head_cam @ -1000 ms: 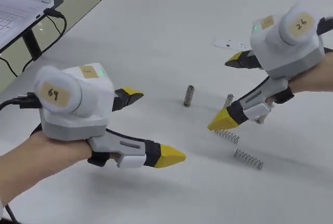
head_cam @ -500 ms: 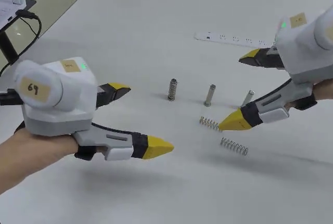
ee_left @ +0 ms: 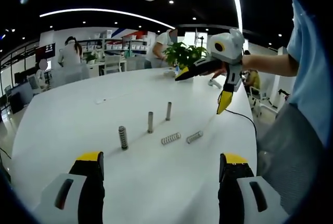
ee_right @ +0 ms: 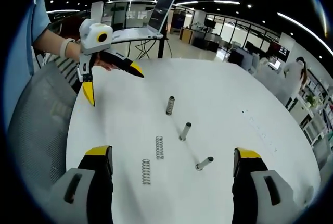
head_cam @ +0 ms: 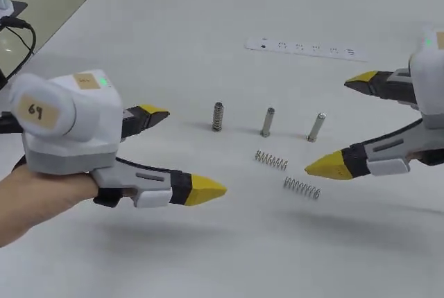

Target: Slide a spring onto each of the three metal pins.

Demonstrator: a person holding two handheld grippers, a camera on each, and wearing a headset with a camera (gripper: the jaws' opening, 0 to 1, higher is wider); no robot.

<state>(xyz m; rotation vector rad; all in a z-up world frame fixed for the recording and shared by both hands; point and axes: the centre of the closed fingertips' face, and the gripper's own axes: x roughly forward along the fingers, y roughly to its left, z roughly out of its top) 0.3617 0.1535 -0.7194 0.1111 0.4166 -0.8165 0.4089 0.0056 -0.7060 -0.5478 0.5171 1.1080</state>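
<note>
Yellow-tipped jaws of the left gripper are held spread wide and empty above the near part of the white bench, well short of the parts, as if in reserve while the other side works. The right gripper is likewise released, its jaws parted with nothing between them. Its lower tip is poised just beside the nearer loose spring, which suggests that this spring is to be picked up next. A second loose spring lies flat a little farther on, near the feet of the pins. Beyond these, three pins are stood in a row. The left pin is already sleeved by a spring, while the middle pin and the right pin are bare. The last appears to lean slightly, though this is hard to confirm. One third of the task can be judged done. A power strip is laid farthest back.
</note>
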